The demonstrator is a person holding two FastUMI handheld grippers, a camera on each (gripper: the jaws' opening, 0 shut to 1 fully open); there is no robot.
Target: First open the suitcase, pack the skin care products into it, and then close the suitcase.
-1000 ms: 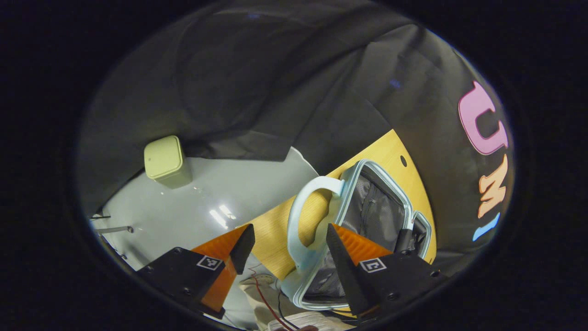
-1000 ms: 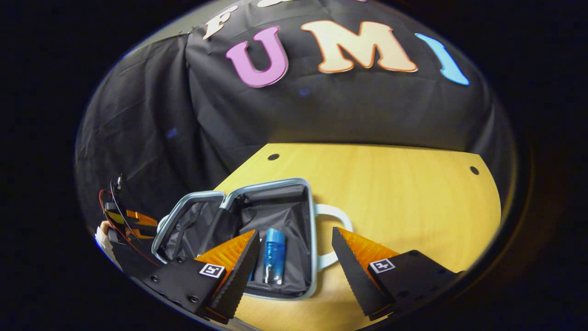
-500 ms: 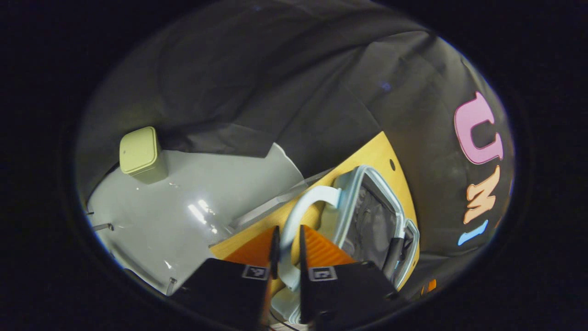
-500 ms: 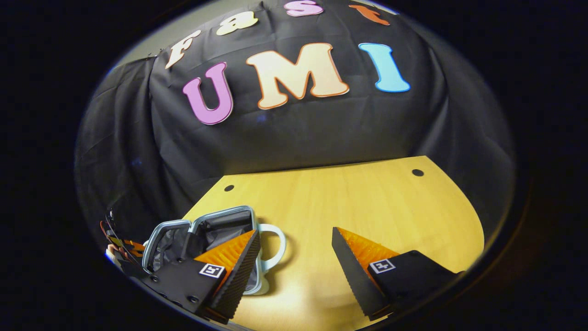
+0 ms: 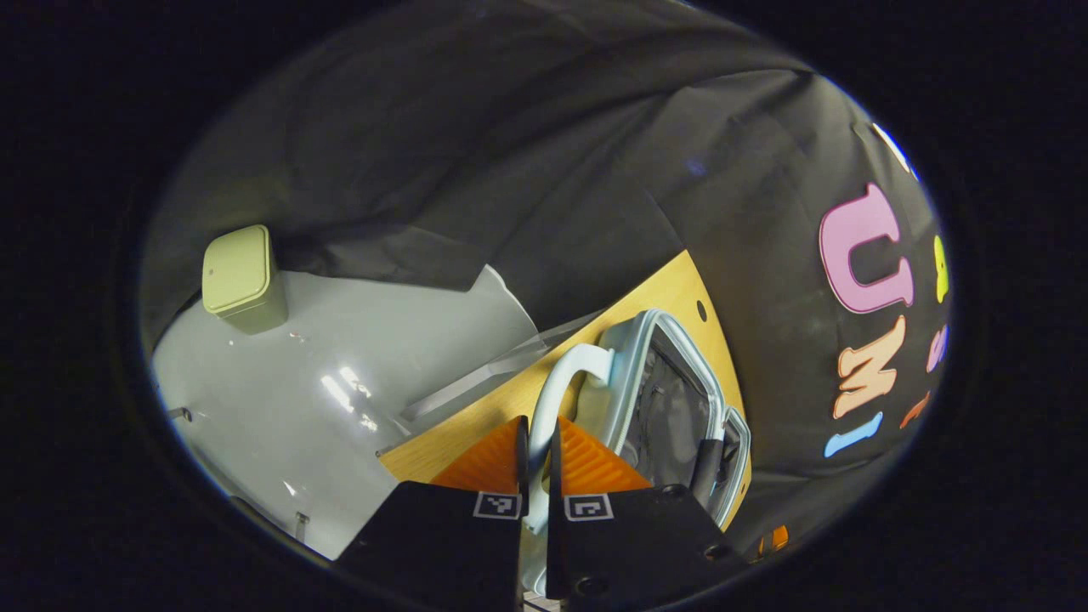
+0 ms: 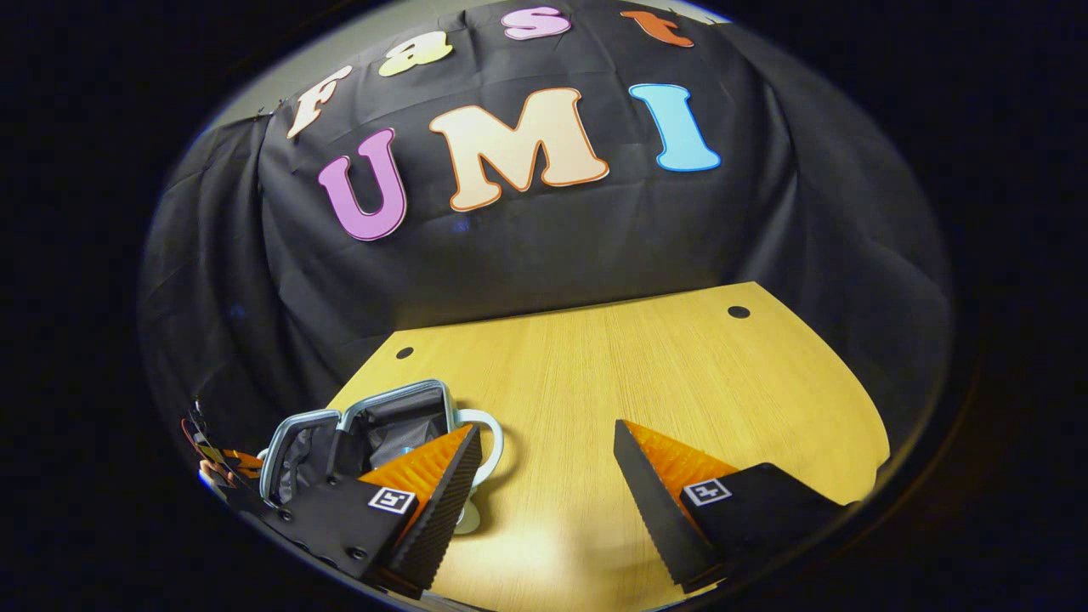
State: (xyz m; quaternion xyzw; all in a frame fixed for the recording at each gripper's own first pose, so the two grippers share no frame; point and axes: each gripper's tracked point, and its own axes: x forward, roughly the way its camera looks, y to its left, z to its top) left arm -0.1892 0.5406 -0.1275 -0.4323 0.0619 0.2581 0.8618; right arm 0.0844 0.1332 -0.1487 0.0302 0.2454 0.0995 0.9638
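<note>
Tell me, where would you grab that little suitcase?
By a handle: a thin loop standing clear of the suitcase shell, so two fingers fit either side. Come from the open side of the loop, as the left hand-held gripper, shut on it, does.

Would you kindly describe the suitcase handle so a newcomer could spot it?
On the yellow wooden table lies an open pale-blue suitcase with dark lining. The pale curved loop handle sticks out from its side, and the left tool is pinched on it.

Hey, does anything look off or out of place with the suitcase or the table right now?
Nothing stands out. The suitcase lies open on the wooden table, undamaged, no spills. The left gripper has its jaws closed on the suitcase handle.
</note>
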